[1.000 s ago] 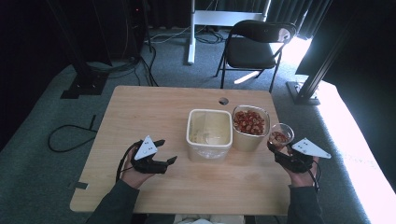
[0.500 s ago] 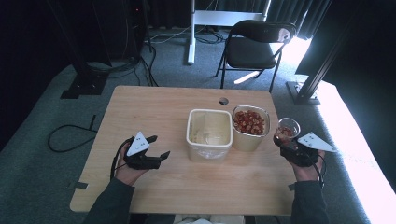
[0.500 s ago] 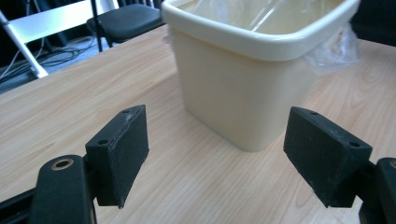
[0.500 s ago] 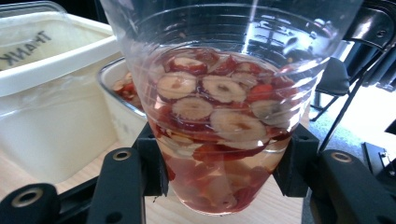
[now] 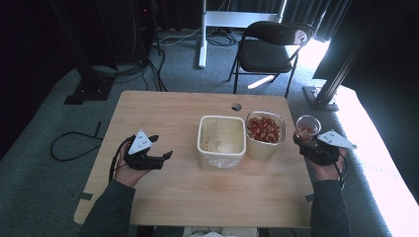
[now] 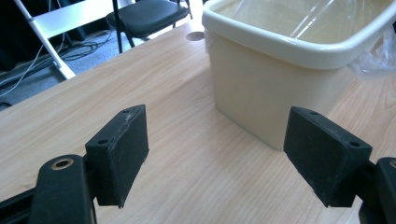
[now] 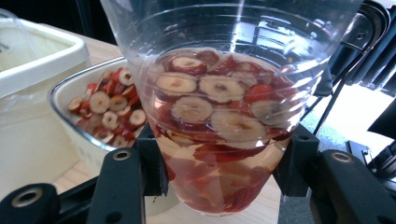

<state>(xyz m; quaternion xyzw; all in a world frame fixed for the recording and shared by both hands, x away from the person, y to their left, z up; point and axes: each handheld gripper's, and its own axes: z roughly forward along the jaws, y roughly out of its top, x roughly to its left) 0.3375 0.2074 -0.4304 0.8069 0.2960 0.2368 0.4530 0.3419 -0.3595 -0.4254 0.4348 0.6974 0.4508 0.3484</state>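
My right gripper [image 5: 305,140] [image 7: 224,158] is shut on a clear plastic cup [image 5: 308,127] [image 7: 224,121], held upright above the table's right edge. The cup is partly filled with red and tan dried fruit slices. Just left of it stands a cream tub of the same slices [image 5: 265,129] [image 7: 109,107]. Further left is a larger cream tub [image 5: 222,141] [image 6: 289,51] holding clear plastic wrap. My left gripper [image 5: 160,155] [image 6: 215,158] hovers over the table's left part, open, pointing at that tub with nothing between its jaws.
The wooden table [image 5: 163,113] has a round cable hole [image 5: 236,106] near its far edge. A black folding chair [image 5: 269,49] stands beyond the table. A white desk leg [image 5: 202,34] and cables lie on the carpet behind.
The right gripper has lifted the cup and carried it slightly away from me and to the right. The left gripper has risen and drifted left, away from the large tub.
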